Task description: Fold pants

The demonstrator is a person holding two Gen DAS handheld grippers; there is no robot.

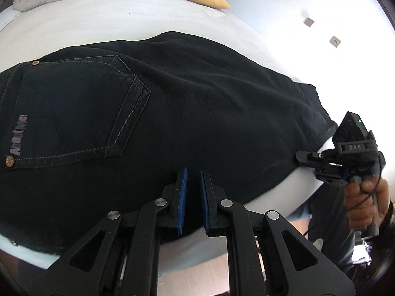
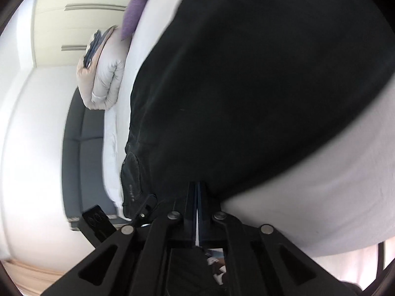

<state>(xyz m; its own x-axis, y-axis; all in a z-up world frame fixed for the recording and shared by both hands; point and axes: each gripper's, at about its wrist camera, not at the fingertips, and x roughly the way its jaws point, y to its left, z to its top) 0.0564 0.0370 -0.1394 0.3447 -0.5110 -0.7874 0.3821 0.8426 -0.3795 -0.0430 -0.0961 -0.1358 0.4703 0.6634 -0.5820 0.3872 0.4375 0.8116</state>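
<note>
Under left hand-held gripper [image 1: 193, 172]: pants [image 1: 197, 98] (black).

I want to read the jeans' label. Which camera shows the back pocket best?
The left wrist view: the back pocket lies flat and sharp, with stitching, rivets and lettering visible on the black pants. The right wrist view shows the pocket only small, blurred and edge-on.

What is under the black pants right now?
The black pants lie flat on the pale bed sheet, which shows around their edges. Whatever lies directly beneath the fabric is covered, so I cannot tell if anything else is there.
</note>
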